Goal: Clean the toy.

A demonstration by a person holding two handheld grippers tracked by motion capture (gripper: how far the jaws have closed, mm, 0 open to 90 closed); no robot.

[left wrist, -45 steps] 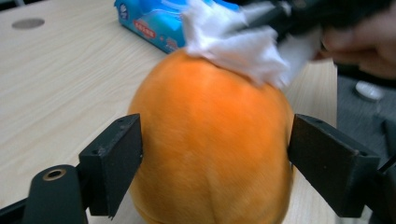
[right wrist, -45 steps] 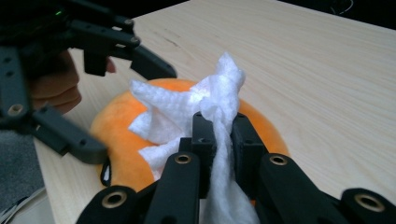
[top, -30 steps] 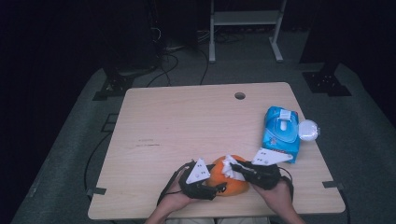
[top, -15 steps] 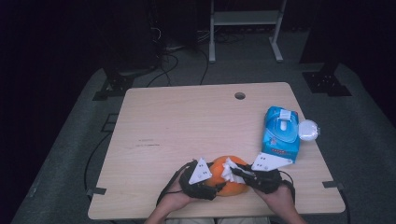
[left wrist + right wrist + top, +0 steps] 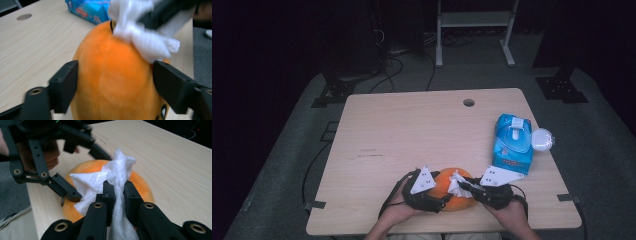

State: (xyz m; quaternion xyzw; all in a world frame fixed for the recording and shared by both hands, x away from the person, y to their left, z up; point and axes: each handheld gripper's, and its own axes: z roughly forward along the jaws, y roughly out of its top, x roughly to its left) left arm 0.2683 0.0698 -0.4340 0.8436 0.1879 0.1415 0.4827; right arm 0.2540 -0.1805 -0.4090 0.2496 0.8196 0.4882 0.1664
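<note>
A: Where's the main thing?

B: Round orange plush toy (image 5: 454,190) lies at the near edge of the light wood tabletop (image 5: 412,135), between the 2 tools. Soft, fuzzy surface, so it should give under pressure.

A: Left tool?

B: Left tool (image 5: 115,82) has its 2 black jaws spread wide around the toy's flanks, 1 each side. Looks like contact on both sides, so I judge it is bracing the toy, though the frame is blurred.

A: Right tool?

B: Right tool (image 5: 117,188) has its jaws pinched together on a crumpled white tissue wipe (image 5: 110,180). The wipe's free end rests on top of the toy.

A: Key relation?

B: The toy lies directly ahead of the right tool and just below the wipe, touching it. In the high view the toy's long axis runs roughly left-right across the tabletop, so a wiping stroke would probably run along the top from the right side. The right hand (image 5: 512,215) does the work; the left hand (image 5: 394,215) steadies.

A: Room around?

B: A blue packet of wet wipes (image 5: 512,142) sits farther back on the right, with a white round lid-like object (image 5: 542,140) just beside it at the edge. The rest of the tabletop is bare, with a small cable hole (image 5: 469,102) far back. Dark room, grey floor.
</note>
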